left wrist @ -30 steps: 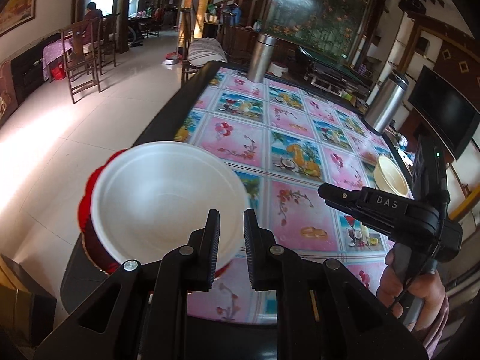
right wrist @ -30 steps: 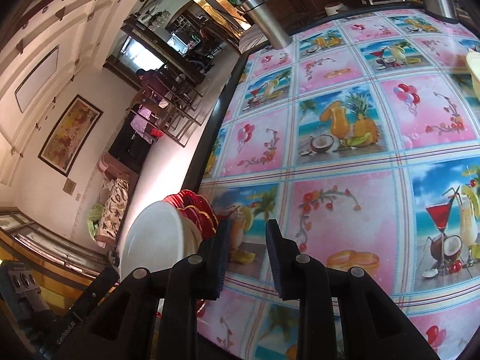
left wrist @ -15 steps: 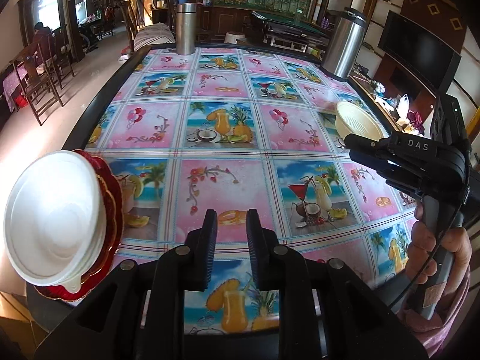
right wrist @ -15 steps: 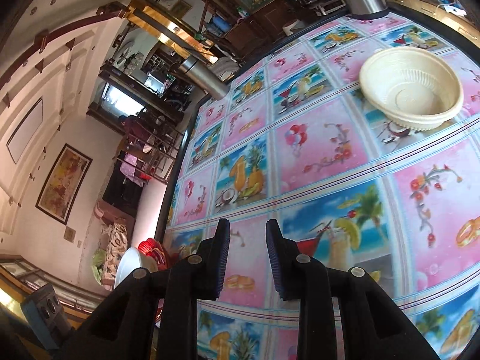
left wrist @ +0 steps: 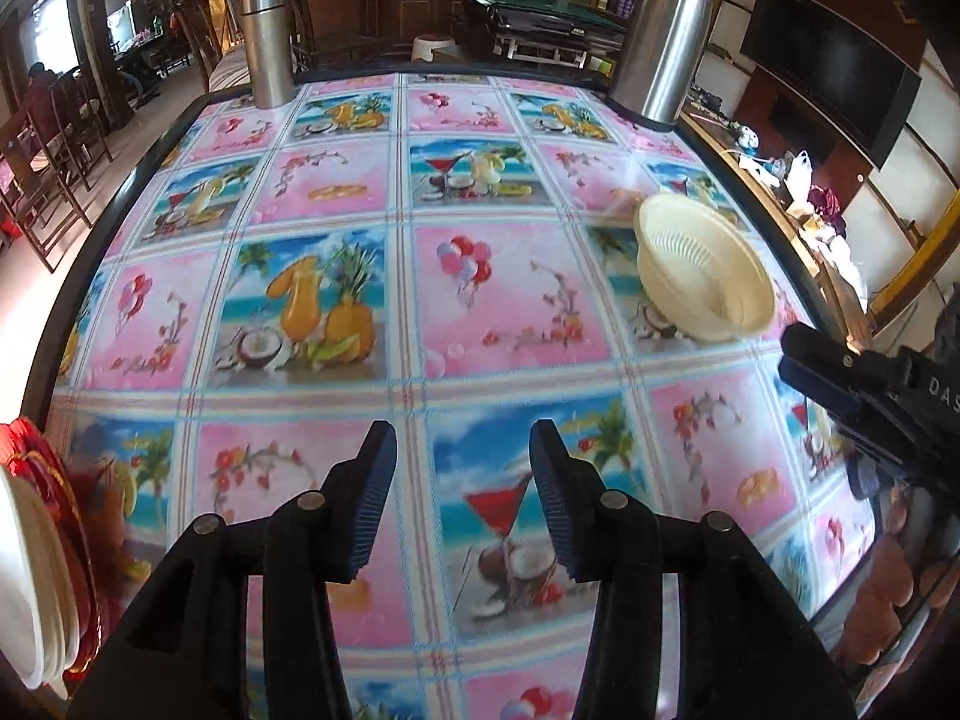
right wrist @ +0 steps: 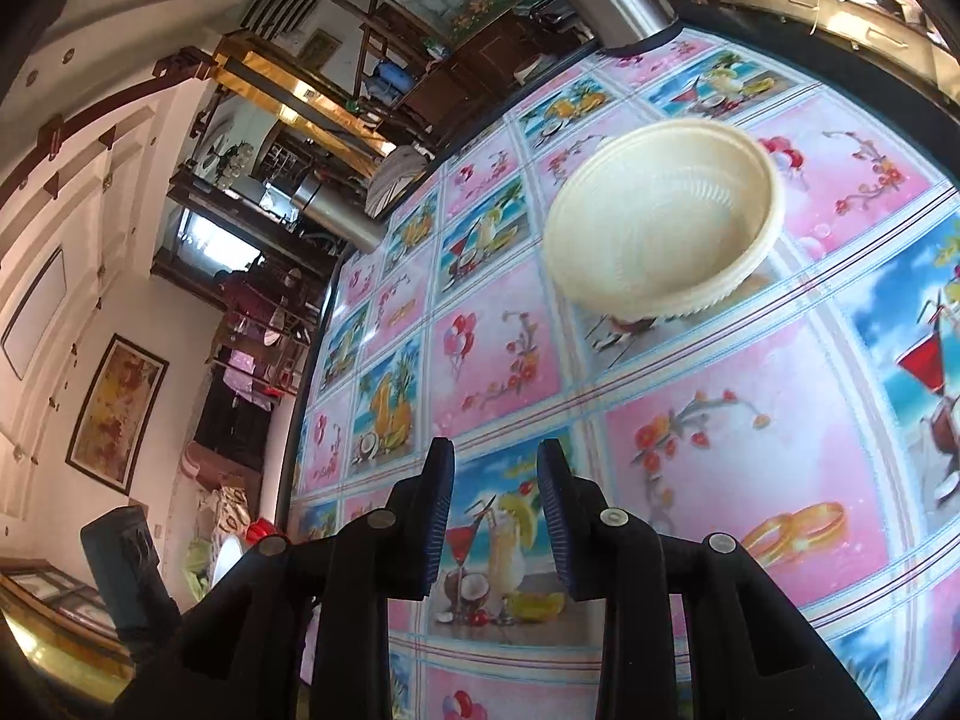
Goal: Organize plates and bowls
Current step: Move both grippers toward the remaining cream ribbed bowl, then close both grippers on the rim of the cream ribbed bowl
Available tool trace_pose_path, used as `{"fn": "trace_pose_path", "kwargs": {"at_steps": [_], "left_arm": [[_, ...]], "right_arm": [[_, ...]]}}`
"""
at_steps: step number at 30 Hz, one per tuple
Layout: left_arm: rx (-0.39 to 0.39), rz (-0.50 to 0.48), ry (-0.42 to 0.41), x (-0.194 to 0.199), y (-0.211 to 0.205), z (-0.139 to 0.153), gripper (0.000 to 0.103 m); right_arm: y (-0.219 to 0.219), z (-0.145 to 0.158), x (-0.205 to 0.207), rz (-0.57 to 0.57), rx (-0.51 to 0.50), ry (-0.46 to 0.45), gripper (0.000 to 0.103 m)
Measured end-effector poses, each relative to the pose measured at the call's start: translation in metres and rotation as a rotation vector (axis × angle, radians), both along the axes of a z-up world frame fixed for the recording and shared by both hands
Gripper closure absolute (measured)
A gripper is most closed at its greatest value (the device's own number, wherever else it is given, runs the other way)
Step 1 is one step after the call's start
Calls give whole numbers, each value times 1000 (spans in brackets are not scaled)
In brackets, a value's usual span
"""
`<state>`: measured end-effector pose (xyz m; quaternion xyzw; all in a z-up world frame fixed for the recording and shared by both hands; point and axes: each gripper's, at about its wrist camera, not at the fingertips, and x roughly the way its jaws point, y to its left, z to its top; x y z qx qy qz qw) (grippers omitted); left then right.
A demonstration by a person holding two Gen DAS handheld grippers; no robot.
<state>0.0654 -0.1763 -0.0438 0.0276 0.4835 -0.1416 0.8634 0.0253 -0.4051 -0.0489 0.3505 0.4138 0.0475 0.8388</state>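
A cream ribbed plastic bowl (left wrist: 702,270) stands upright on the right side of the table, straight ahead of my right gripper (right wrist: 495,468) and apart from it; the same bowl (right wrist: 660,228) fills the upper middle of the right wrist view. A stack of white bowls (left wrist: 30,570) on red plates (left wrist: 72,504) sits at the table's near left corner, left of my left gripper (left wrist: 462,450). Both grippers hover over bare tablecloth with their jaws opening and nothing between them. The right gripper (left wrist: 789,357) also enters the left wrist view from the right, with a hand (left wrist: 888,576) under it.
The table (left wrist: 78,276) has a dark raised rim and a pink and blue drinks-pattern cloth. Two steel flasks (left wrist: 267,42) (left wrist: 666,36) stand at the far corners. Chairs and a seated person are far off on the left; a cluttered sideboard runs along the right.
Both views have swung right, away from the stack of white bowls and red plates and toward the cream bowl, now much closer. The left jaws have spread wide; the right ones slightly.
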Motion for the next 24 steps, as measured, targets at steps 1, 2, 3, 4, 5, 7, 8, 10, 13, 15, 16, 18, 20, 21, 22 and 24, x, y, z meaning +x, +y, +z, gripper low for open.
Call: {"fn": "trace_pose_path", "kwargs": {"at_steps": [1, 2, 3, 4, 5, 7, 8, 10, 13, 15, 16, 18, 20, 21, 22, 24], "left_arm": [[-4, 7, -8, 9, -8, 1, 59], [-18, 6, -9, 19, -17, 3, 59], [-36, 5, -8, 28, -26, 3, 59], [-45, 8, -7, 38, -34, 3, 59], [-48, 8, -1, 48, -44, 2, 59], [-67, 2, 29, 67, -63, -2, 59], [-77, 0, 42, 75, -72, -5, 59], [-84, -6, 59, 89, -87, -10, 59], [-97, -10, 97, 104, -102, -21, 59], [-110, -5, 113, 111, -106, -29, 59], [-115, 3, 122, 115, -107, -32, 59], [-150, 12, 143, 121, -107, -38, 59], [-159, 18, 148, 125, -110, -41, 59], [-163, 18, 147, 125, -112, -41, 59], [-171, 17, 146, 125, -113, -42, 59], [-185, 7, 155, 126, -115, -42, 59]], "right_arm": [[-12, 3, 1, -27, -6, -8, 67], [-25, 7, 2, -57, -11, -14, 66], [-38, 9, 4, -86, -15, -17, 64], [-50, 11, 7, -106, -18, -16, 60], [-62, 12, 10, -126, -14, -16, 59], [-84, 10, 17, -169, 10, -5, 58], [-93, 9, 21, -184, 23, 2, 58], [-109, 3, 29, -209, 51, 7, 58], [-126, -9, 38, -239, 93, 9, 58], [-132, -17, 41, -252, 94, 14, 58], [-134, -22, 42, -249, 97, 21, 58], [-138, -30, 44, -241, 123, 25, 58], [-139, -34, 43, -248, 131, 33, 58], [-138, -35, 42, -250, 132, 30, 58], [-137, -35, 42, -252, 132, 23, 58], [-133, -33, 41, -249, 126, 11, 58]]}}
